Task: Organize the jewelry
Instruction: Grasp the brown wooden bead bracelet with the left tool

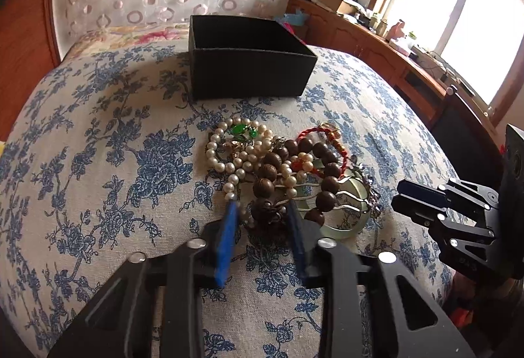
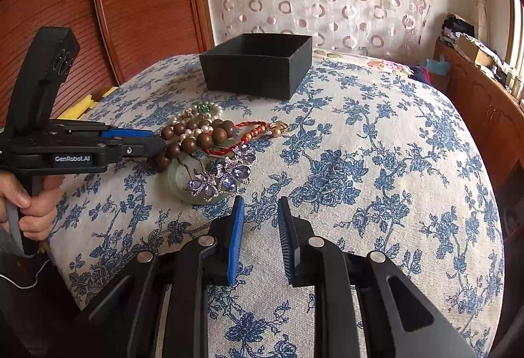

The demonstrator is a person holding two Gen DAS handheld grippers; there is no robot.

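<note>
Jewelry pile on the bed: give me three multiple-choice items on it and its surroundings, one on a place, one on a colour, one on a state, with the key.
1. Where does the black box stand relative to the jewelry pile?
A. On top of it
B. On the bedspread beyond it, apart from it
C. On the floor

2. What colour are the stones of the flower brooch?
A. Red
B. Yellow
C. Purple

3. How is the right claw?
A. Jaws apart, nothing between them
B. Shut on the brooch
C. Holding the box

Key:
1 B, bare bedspread shows between box and pile.
2 C, the petals shine purple in the right wrist view.
3 A, only bedspread shows between its blue pads.
</note>
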